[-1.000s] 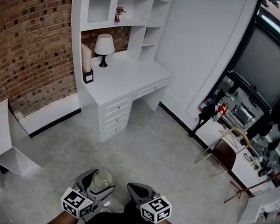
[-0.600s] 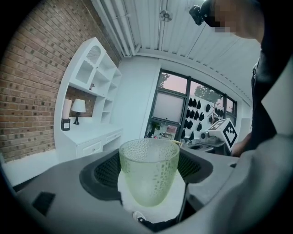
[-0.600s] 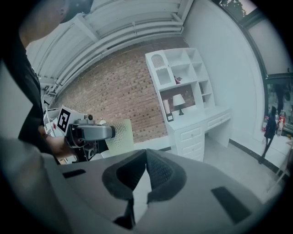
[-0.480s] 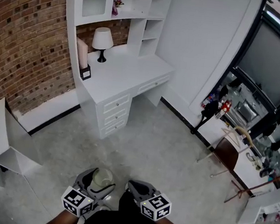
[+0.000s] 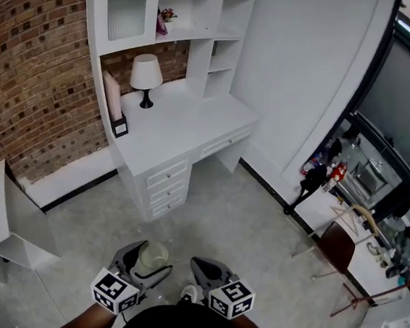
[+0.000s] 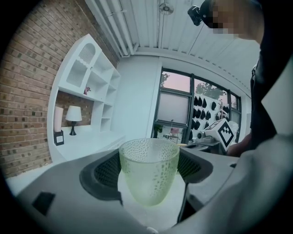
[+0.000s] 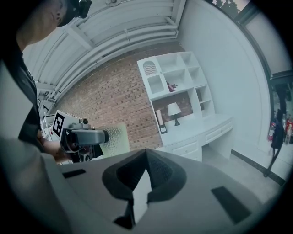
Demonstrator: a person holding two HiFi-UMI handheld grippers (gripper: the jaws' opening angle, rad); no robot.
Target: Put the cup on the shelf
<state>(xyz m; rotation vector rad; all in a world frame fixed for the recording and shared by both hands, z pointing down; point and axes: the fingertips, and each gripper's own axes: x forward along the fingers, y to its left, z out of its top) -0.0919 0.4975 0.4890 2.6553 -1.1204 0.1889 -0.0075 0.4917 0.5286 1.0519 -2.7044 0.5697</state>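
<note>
Cup [image 6: 149, 171] sits clamped in left claw [image 5: 149, 261]; right claw [image 7: 146, 157] closed and empty.

Pale translucent green on the cup [image 6: 149, 171], dimpled all over with tiny bubbles, against the black ribbed pads and grey body of the left gripper [image 5: 148, 259]. Its marker cube shows black-and-white squares, same as on the grey right gripper [image 5: 205, 270]. Ahead, the desk [image 5: 176, 131] and shelf unit [image 5: 198, 20] are plain white, the brick wall [image 5: 33, 69] is red-brown with pale mortar lines, the lamp [image 5: 146, 77] has a white shade on a black stand, and the floor [image 5: 228, 220] is light speckled grey.
</note>
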